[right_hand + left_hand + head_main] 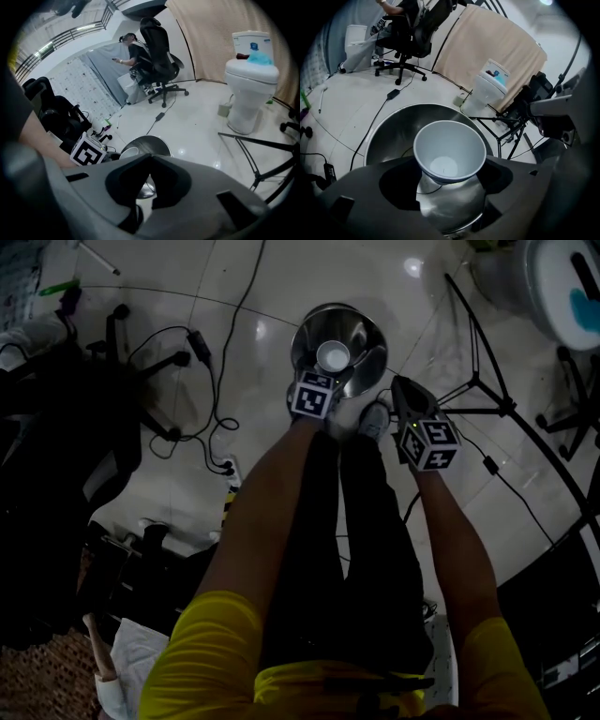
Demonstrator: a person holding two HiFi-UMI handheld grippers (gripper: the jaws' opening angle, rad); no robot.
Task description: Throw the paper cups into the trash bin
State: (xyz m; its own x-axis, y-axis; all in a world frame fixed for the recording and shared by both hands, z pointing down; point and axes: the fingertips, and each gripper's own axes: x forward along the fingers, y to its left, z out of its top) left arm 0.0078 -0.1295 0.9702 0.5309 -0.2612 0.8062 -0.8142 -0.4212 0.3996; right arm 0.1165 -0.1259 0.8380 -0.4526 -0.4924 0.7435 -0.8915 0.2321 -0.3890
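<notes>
A white paper cup hangs mouth-up over the open round metal trash bin on the floor. My left gripper holds it with the jaws wide around its lower body. In the left gripper view the cup fills the gap of the left gripper, with the bin's steel bowl right beneath. My right gripper hovers just right of the bin, shut and empty. In the right gripper view, the bin and the cup's rim show past the touching tips of the right gripper.
The person's legs and shoes stand just behind the bin. Black cables and a power strip lie on the floor to the left. A tripod's legs spread to the right, and a white toilet and an office chair stand farther off.
</notes>
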